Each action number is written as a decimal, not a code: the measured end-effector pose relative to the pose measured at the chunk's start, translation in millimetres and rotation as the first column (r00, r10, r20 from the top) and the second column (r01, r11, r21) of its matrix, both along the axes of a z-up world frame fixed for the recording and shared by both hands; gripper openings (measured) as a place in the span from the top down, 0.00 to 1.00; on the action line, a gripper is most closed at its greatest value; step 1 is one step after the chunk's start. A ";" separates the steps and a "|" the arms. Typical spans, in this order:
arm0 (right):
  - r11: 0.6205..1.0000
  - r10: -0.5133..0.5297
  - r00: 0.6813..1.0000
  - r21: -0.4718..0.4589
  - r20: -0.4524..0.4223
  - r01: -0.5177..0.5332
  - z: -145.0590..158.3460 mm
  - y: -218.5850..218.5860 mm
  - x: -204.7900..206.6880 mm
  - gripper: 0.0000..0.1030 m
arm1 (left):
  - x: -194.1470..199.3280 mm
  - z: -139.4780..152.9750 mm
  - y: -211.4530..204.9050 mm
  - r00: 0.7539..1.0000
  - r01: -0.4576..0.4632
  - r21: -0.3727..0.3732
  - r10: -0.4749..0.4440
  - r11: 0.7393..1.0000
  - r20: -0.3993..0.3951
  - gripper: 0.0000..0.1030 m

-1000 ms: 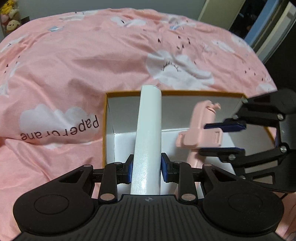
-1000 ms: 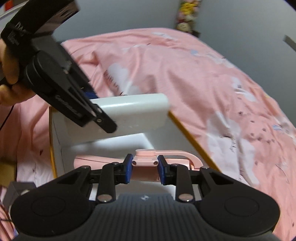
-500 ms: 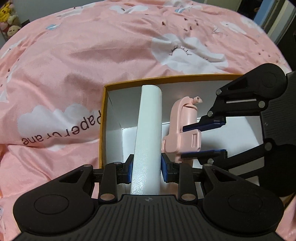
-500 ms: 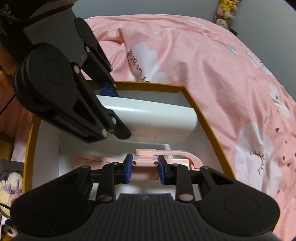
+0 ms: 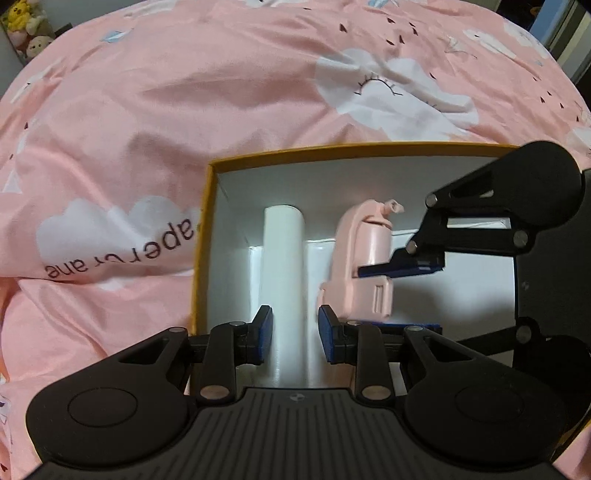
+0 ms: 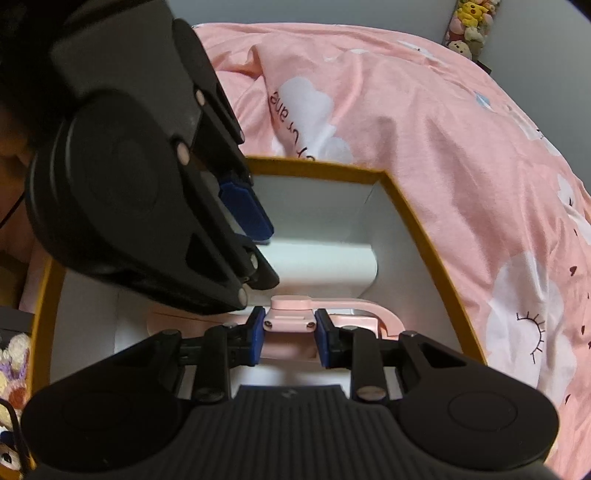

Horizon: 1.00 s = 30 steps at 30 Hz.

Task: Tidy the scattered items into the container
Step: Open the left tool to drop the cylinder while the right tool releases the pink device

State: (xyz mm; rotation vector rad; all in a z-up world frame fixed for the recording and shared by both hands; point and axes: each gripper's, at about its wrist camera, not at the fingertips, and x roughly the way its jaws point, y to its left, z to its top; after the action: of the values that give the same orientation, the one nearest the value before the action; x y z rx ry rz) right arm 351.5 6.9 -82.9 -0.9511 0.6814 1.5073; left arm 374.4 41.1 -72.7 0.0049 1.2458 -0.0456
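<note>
Left wrist view: a pink cloud-print bedspread (image 5: pixel 184 110) is filling the room, plush toys (image 5: pixel 27 27) sitting at 10 o'clock. Inside the orange-rimmed white box (image 5: pixel 201 236), the left gripper (image 5: pixel 295 328) is grasping a white cylinder (image 5: pixel 283 258); the right gripper (image 6: pixel 289 338) is clamping a pink holder (image 5: pixel 365 258).

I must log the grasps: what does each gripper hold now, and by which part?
Left gripper: white power bank, gripped across its near end. Right gripper: pink phone holder, gripped on its clamp block. Both are inside the box.

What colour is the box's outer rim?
Mustard yellow box rim, white inside; clearest in the left wrist view.
</note>
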 end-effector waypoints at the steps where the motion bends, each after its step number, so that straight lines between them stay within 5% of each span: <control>1: 1.000 0.003 1.000 -0.004 -0.003 -0.003 -0.6 1.4 -0.3 0.71 | -1.9 1.4 2.7 1.000 0.001 -0.019 -0.001 1.000 0.009 0.69; 12: 1.000 0.024 0.999 0.000 -0.030 -0.024 -5.5 23.3 -0.7 0.70 | -28.5 34.2 32.4 0.990 -0.004 -0.071 0.014 0.997 0.143 0.69; 22: 1.000 -0.009 0.998 -0.004 -0.062 0.009 -9.8 30.8 3.6 0.68 | -39.6 32.3 37.7 0.988 0.008 -0.111 0.009 0.994 0.153 0.68; 27: 0.999 -0.046 0.995 0.009 -0.086 0.047 2.9 26.9 5.9 0.50 | -42.6 31.6 38.7 0.987 0.004 -0.124 0.016 0.992 0.159 0.68; 30: 0.993 -0.117 0.984 -0.038 -0.136 0.113 10.7 25.9 16.7 0.50 | -45.9 33.5 39.4 0.986 0.005 -0.130 0.016 0.992 0.166 0.68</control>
State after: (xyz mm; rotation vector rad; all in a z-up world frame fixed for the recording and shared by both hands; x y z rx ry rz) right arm 368.2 32.8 -72.2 -0.8210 0.8462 1.4733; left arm 328.5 80.5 -39.3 -0.1057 1.0734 -0.1190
